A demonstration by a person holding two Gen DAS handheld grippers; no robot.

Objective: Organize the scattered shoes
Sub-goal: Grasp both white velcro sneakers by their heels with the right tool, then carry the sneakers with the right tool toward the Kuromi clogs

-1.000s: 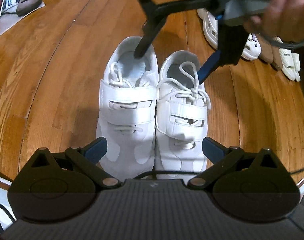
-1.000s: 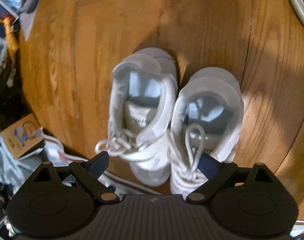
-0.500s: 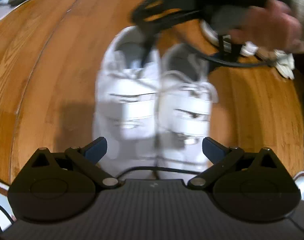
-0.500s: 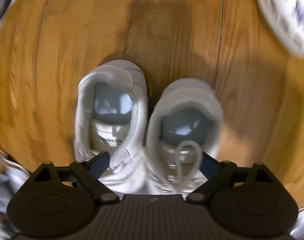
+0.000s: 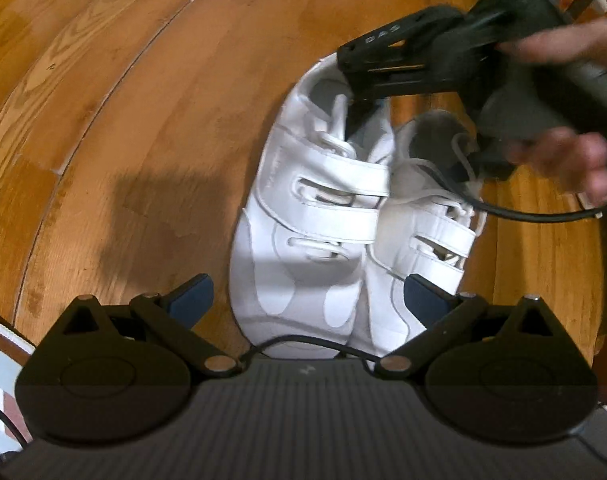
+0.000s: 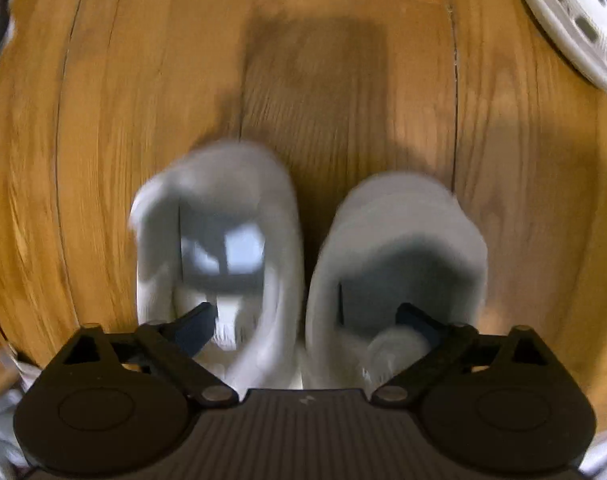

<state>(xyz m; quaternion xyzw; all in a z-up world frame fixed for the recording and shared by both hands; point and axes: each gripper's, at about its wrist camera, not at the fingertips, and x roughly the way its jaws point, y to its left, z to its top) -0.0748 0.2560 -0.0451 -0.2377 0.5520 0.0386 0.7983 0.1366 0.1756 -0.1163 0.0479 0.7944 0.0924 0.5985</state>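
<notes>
Sneakers (image 5: 315,216) shifted, bare floor (image 5: 123,128) leftward.

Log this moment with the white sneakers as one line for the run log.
right gripper: open, one finger in each white sneaker | left gripper: open, at toes | wood floor

Black hand-held gripper (image 5: 307,298), blue finger pads (image 5: 191,298), silver screws, bare hand (image 5: 563,152)

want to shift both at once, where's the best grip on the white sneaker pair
Probably from above at the heel end: one finger down each open collar, pinching the touching inner walls of the white sneaker pair together. The right hand-held gripper is open and already sits so.
</notes>
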